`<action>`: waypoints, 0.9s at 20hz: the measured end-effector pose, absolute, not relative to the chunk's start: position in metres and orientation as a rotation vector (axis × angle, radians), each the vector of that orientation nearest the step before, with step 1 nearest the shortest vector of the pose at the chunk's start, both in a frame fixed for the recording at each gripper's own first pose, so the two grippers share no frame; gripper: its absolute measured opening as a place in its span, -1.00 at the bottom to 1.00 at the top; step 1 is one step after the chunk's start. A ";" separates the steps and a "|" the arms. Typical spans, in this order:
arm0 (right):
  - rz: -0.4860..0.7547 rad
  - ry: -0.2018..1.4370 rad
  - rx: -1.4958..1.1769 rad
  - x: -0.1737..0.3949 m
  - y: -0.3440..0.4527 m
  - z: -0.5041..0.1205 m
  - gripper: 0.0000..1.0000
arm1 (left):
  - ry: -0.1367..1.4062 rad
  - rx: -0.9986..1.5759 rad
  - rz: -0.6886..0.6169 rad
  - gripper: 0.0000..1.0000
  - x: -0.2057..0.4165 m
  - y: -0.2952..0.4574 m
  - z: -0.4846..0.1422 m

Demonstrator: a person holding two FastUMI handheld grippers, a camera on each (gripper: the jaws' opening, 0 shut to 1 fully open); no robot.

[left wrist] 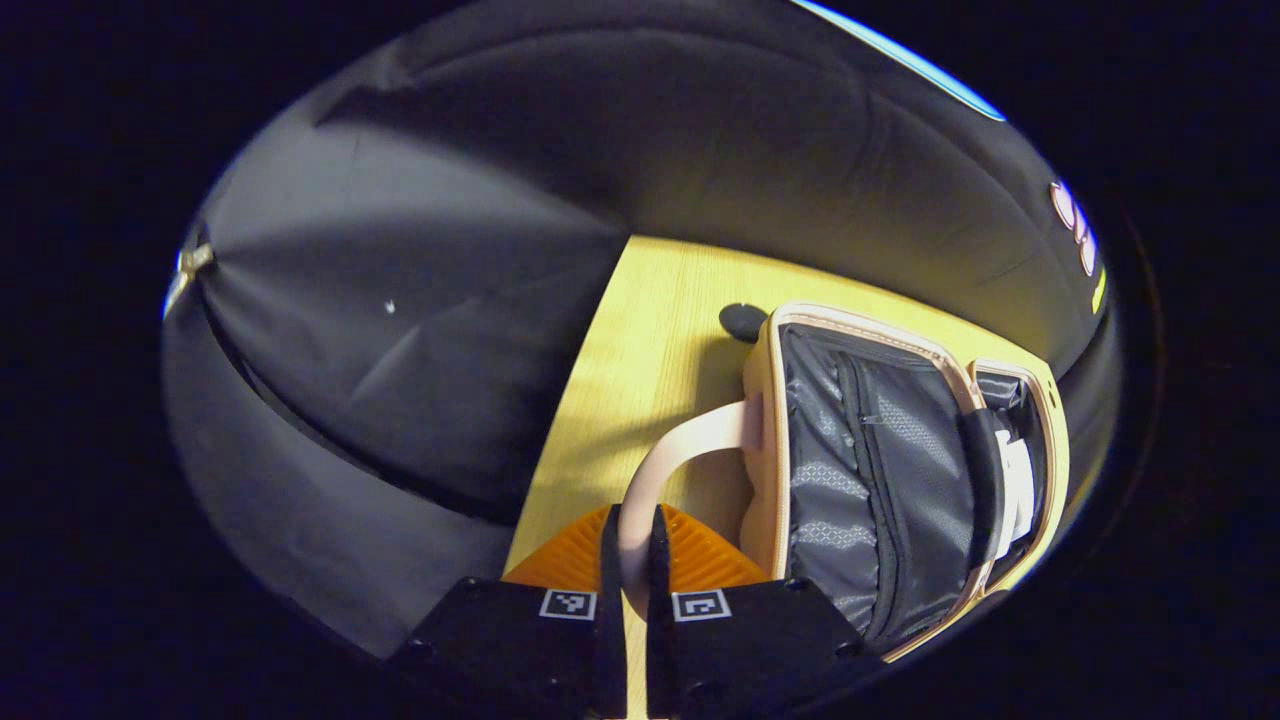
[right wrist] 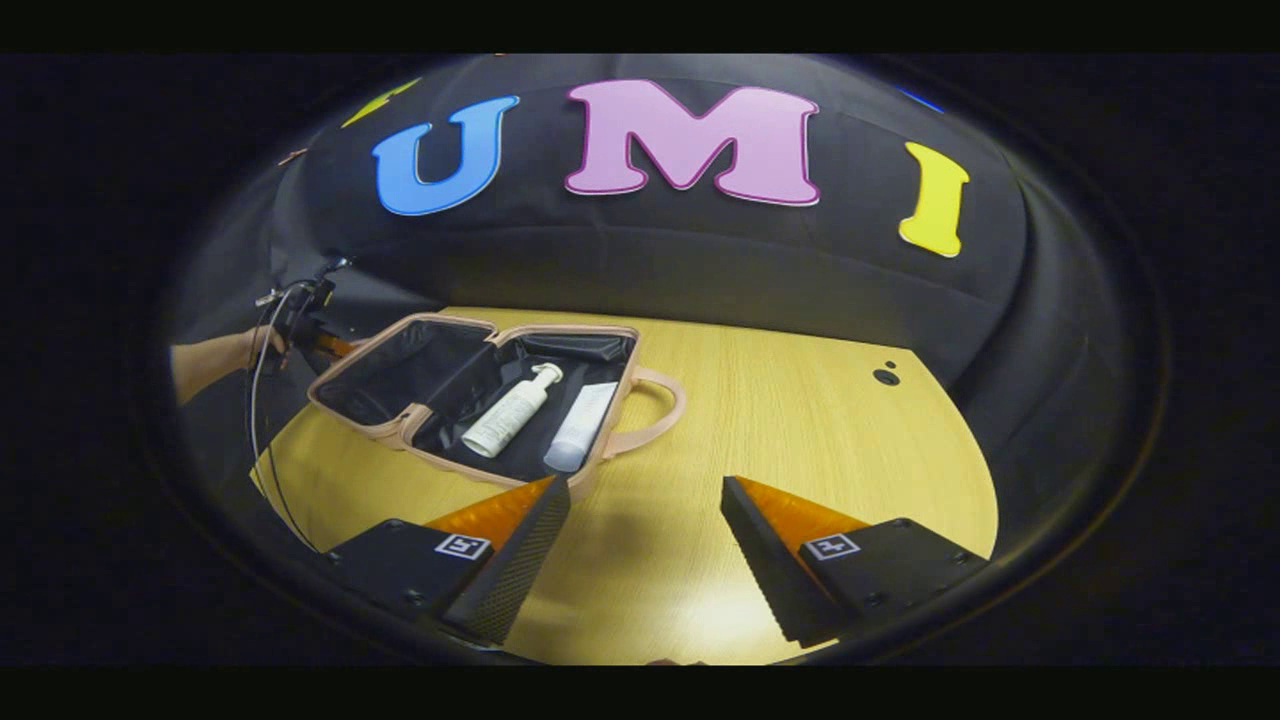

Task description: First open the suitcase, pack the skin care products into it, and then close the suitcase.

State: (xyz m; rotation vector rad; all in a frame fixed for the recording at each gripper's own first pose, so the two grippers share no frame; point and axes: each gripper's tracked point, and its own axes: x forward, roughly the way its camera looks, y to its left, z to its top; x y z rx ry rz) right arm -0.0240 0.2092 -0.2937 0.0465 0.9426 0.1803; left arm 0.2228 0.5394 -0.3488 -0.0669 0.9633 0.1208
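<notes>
Two tongs | left tongs (left wrist: 632, 545) pinch suitcase handle (left wrist: 668, 452) | right tongs (right wrist: 640, 545) apart

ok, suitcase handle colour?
Pale pink handle, matching the suitcase trim; clearest in the left gripper view.

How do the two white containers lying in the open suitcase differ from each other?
The pump bottle ends in a narrow pump head, while the tube is a plain shape with a clear cap at its near end. The pump bottle looks rounder and slightly longer; the tube looks flatter. The pump bottle lies nearer the case's hinge, the tube nearer the handle. Both are white, lie on their sides, and sit side by side in the same half of the suitcase.
</notes>
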 end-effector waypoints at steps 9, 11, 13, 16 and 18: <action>0.227 0.930 0.083 -0.027 0.183 -0.287 1.00 | 0.676 0.119 0.032 -0.79 0.224 0.445 -0.163; 0.225 0.928 0.100 -0.027 0.171 -0.284 0.94 | 0.633 0.123 -0.003 -0.80 0.224 0.408 -0.135; 0.220 0.922 0.104 -0.026 0.158 -0.281 0.94 | 0.595 0.122 -0.044 -0.80 0.219 0.366 -0.113; 0.201 0.908 0.110 -0.026 0.132 -0.276 0.94 | 0.549 0.127 -0.097 -0.80 0.213 0.310 -0.089; 0.181 0.900 0.115 -0.027 0.113 -0.275 0.94 | 0.526 0.123 -0.142 -0.80 0.212 0.269 -0.083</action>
